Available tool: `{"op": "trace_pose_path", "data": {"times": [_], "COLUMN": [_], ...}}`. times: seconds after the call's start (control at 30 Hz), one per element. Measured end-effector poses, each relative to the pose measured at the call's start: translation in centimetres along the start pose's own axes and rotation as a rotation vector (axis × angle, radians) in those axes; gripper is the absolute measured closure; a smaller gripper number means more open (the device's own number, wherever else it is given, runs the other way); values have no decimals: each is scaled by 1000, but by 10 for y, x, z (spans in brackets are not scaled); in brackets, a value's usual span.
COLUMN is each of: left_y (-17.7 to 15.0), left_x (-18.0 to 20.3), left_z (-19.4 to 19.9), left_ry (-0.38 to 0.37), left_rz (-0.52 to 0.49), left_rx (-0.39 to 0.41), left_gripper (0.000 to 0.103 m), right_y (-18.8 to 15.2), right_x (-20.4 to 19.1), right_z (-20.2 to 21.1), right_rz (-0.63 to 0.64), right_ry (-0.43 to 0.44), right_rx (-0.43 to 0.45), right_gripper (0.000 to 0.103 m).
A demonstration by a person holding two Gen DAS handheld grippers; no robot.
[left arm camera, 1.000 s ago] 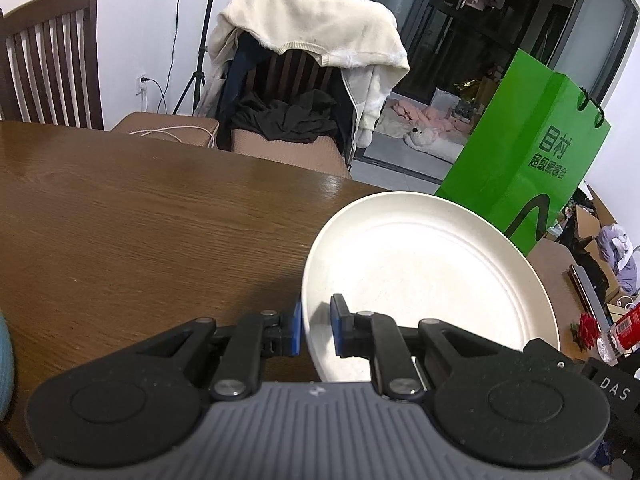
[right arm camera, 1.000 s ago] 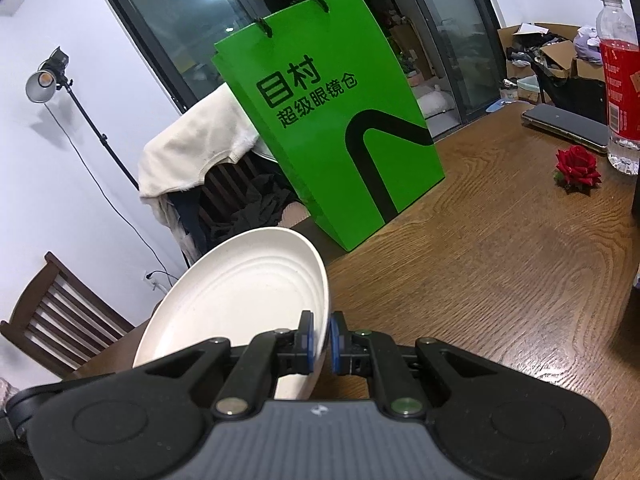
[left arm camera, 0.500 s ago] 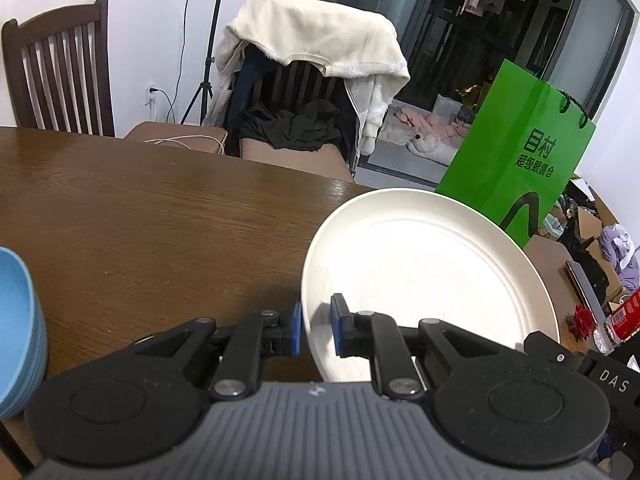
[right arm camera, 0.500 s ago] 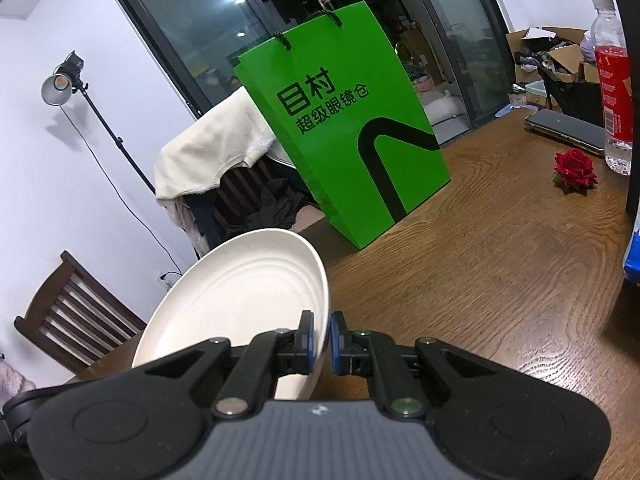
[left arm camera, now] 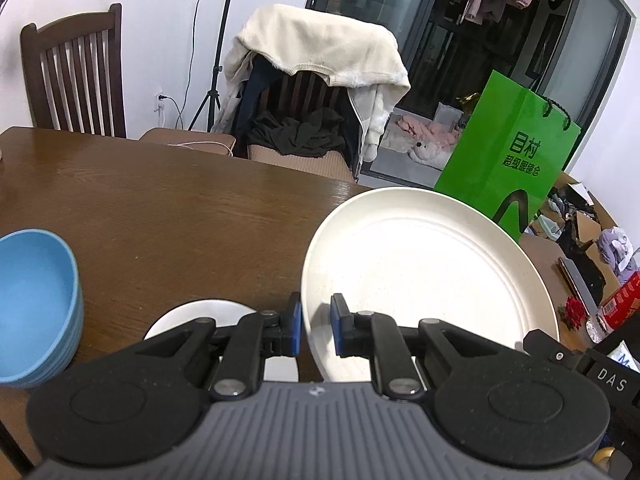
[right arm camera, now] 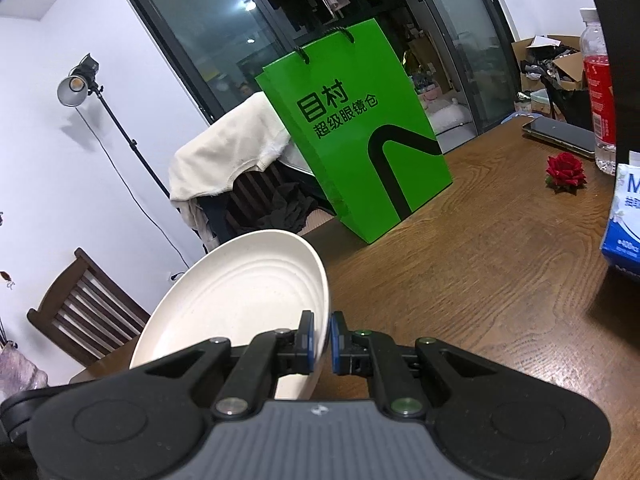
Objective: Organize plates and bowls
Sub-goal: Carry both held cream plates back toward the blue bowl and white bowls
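You have the cream plate point(left arm camera: 424, 264) lifted off the surface point(left arm camera: 168, 204), your left gripper point(left arm camera: 315, 330) and right gripper point(right arm camera: 320, 342) each pinched narrow on opposite rims. The white plate point(left arm camera: 208, 312) below and the blue bowls point(left arm camera: 32, 300) beside it look like the stacks begun; this plate is not yet set down.

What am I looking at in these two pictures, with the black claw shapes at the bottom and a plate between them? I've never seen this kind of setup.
There is no robot here: a person holds a two-finger gripper in each hand, and each gripper carries a wide-angle camera looking along its fingers. One picture is from the left gripper, the other from the right gripper. Both are shut on opposite edges of the same round cream plate, held above the brown wooden table. On the table lie stacked light blue bowls, a small white dish partly hidden below the left gripper, a green paper bag, a red rose and a dark phone.
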State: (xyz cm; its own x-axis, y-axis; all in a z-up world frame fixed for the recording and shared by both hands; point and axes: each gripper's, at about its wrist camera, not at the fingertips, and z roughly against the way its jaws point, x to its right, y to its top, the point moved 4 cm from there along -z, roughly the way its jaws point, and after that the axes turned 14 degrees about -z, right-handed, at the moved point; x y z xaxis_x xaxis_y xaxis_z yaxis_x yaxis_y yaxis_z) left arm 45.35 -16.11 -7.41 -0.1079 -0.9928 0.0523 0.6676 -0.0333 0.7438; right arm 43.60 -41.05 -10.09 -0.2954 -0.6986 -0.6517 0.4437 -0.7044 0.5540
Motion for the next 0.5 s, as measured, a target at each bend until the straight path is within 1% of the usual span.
{"op": "trace_pose_path", "data": {"times": [0.5], "left_y": [-24], "left_x": [-12], "left_z": [46], "left_ry": [22], "left_rz": [8], "left_rx": [23], "left_gripper": [88], "right_y": [-27], "right_x": [-6], "right_z": [41], "right_rz": [13], "right_ry": [24], "right_rx": [5], "right_gripper": [95]}}
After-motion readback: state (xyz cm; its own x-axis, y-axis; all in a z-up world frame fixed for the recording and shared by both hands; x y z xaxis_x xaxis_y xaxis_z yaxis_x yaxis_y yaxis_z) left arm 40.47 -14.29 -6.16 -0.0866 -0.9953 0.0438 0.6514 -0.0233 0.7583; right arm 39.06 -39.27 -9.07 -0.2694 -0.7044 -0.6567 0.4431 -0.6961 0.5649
